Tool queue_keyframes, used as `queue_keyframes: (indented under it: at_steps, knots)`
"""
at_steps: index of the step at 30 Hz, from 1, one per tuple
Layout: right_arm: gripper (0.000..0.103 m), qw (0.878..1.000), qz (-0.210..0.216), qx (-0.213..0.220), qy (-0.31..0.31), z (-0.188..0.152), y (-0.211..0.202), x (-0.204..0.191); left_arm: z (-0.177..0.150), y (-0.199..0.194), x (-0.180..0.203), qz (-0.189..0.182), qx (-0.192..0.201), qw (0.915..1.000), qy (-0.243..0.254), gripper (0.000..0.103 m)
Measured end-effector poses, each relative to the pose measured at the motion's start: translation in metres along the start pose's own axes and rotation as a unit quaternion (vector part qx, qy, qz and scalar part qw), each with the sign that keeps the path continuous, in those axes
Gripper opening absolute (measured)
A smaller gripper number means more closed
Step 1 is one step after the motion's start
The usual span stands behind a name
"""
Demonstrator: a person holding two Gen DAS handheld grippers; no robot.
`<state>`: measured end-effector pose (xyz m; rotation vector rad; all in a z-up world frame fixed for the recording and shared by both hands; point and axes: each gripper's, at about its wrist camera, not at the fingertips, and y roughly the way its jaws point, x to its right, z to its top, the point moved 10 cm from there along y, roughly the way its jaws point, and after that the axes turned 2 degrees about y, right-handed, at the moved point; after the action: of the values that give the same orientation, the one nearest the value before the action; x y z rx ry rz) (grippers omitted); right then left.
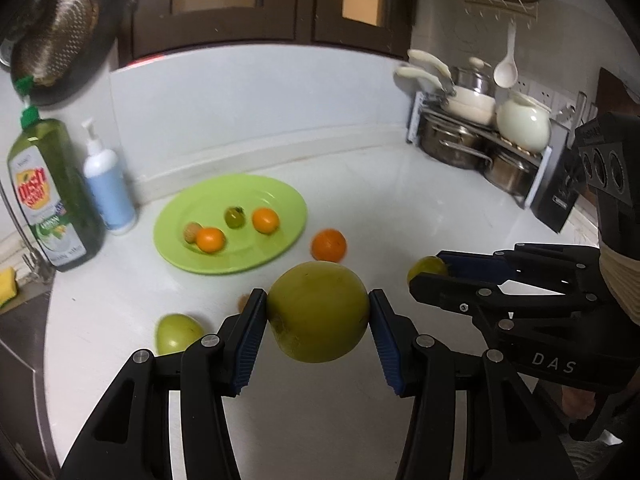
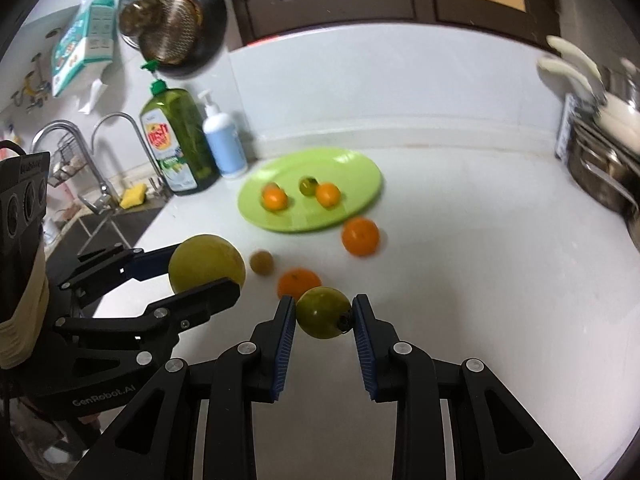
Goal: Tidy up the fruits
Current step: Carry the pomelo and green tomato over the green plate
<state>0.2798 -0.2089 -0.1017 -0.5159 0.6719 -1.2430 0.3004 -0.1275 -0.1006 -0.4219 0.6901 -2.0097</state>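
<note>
My left gripper (image 1: 318,312) is shut on a large green apple (image 1: 318,312), held above the white counter; it also shows in the right wrist view (image 2: 206,264). My right gripper (image 2: 324,314) is shut on a small green tomato (image 2: 322,312), seen in the left wrist view (image 1: 426,268) too. A green plate (image 1: 272,192) holds two small oranges (image 1: 210,239), a green tomato (image 1: 234,217) and a small brown fruit (image 1: 192,232). An orange (image 1: 329,245), another orange (image 2: 299,282), a brown fruit (image 2: 262,262) and a green fruit (image 1: 178,332) lie loose on the counter.
A green dish soap bottle (image 1: 52,192) and a white pump bottle (image 1: 108,184) stand left of the plate. A rack of pots (image 1: 480,140) stands at the back right. A sink with taps (image 2: 100,184) and a yellow sponge (image 2: 134,196) is at the left.
</note>
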Motion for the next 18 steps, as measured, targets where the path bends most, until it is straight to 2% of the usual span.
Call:
queue_keyframes:
  at_steps: [10, 18]
  knots:
    - [0.03, 0.999, 0.024, 0.029, -0.033, 0.046, 0.006, -0.023, 0.023, -0.009, -0.031, 0.023, 0.019, 0.9992, -0.026, 0.051]
    - [0.03, 0.998, 0.029, 0.04, -0.05, 0.08, 0.021, -0.031, 0.046, 0.0, -0.057, 0.036, 0.022, 0.9979, -0.049, 0.051]
